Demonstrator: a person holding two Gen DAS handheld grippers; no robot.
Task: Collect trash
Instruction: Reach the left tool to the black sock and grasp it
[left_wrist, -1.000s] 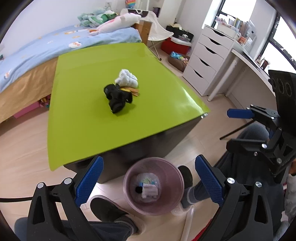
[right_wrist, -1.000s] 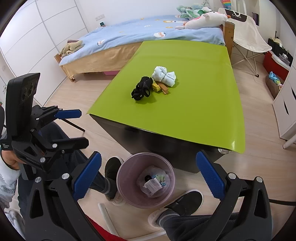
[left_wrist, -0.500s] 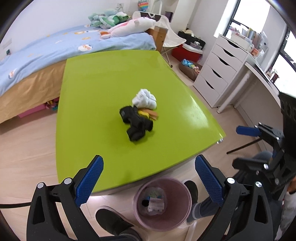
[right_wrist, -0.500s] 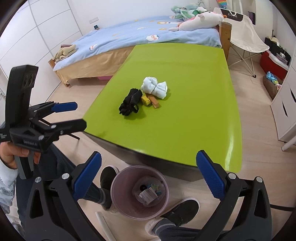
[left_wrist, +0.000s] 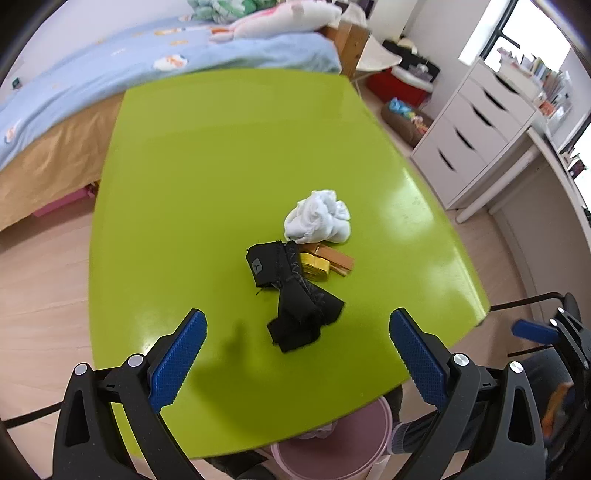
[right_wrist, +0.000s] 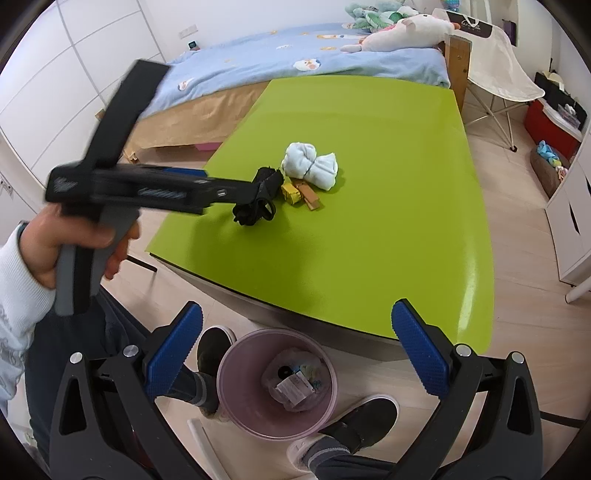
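On the green table lie a black cloth strap, a white sock bundle, a yellow wrapper and a brown piece. My left gripper is open just in front of the black strap. In the right wrist view the same pile shows: the strap, the bundle, the wrapper. My right gripper is open and empty above the pink trash bin, which holds several scraps.
The bin's rim shows below the table's near edge. A bed stands behind the table, a white drawer unit at the right. The person's feet flank the bin.
My left gripper has moved forward from above the bin over the table toward the pile. The right gripper has stayed open over the bin.
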